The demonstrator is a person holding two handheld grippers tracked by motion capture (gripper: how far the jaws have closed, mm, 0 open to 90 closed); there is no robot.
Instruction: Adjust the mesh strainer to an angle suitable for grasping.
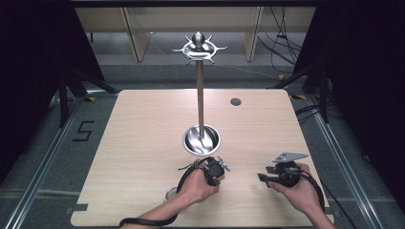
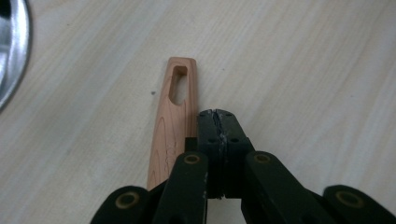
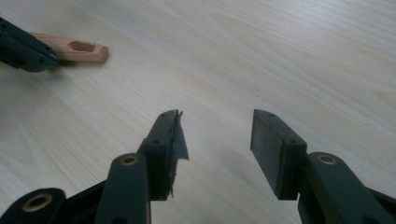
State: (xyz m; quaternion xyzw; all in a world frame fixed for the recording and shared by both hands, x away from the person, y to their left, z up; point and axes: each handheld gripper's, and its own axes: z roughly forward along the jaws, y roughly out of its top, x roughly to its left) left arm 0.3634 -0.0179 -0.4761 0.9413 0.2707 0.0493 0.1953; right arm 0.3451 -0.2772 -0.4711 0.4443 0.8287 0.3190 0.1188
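Left gripper: matte black two-jaw tool, flat rectangular pads scuffed grey-white along the seam, small screw heads on the pad blocks, brass-coloured pivot pins on the black linkage arms. Black looped cable curls from its body in the high view, black strap at the forearm. Right gripper: same black linkage, brass pivots, one pad's dark rubber facing peeling at the edge. Grey three-cornered plate with holes sits on top. Black cable trails by the wrist. No sleeves visible.
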